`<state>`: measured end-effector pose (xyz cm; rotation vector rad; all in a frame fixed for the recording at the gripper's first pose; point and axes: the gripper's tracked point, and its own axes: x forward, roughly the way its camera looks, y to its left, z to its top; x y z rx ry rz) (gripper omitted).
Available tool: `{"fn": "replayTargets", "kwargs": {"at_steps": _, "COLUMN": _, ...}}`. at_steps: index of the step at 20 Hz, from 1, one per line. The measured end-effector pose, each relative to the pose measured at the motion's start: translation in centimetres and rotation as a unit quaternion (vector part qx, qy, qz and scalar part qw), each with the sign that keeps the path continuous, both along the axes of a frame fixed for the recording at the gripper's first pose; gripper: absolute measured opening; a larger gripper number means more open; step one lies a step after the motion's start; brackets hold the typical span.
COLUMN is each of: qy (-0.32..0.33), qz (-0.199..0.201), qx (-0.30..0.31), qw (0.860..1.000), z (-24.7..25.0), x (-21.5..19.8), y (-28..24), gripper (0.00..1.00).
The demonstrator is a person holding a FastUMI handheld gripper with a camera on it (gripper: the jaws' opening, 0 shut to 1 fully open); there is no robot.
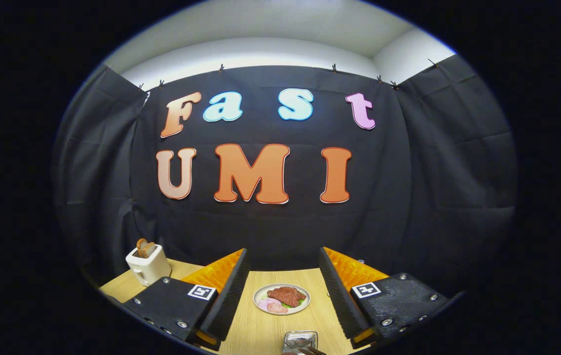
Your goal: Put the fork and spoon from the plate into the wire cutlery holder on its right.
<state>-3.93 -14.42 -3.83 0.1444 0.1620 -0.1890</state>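
Observation:
My gripper [283, 252] is held above the wooden table [260, 330], open, with a wide gap and nothing between its fingers [226, 296]. Close under the camera, low between the fingers, lies a small silvery rectangular plate [300, 341] with dark cutlery handles [310, 350] resting on it; only part of it shows, and I cannot tell fork from spoon. The fingers stand well above that plate and do not touch it.
A round white plate of food [281, 299], with red meat and pink slices, sits on the table between the fingers, beyond the silvery plate. A white toaster [148, 265] holding toast stands at the back left, beside the left finger.

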Motion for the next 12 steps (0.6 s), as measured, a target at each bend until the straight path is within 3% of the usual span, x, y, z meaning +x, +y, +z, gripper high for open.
{"fn": "replayTargets", "kwargs": {"at_steps": 12, "qy": 0.005, "qz": 0.003, "qx": -0.007, "qw": 1.0, "z": 0.48, "x": 0.1, "y": 0.33, "gripper": 0.85}}
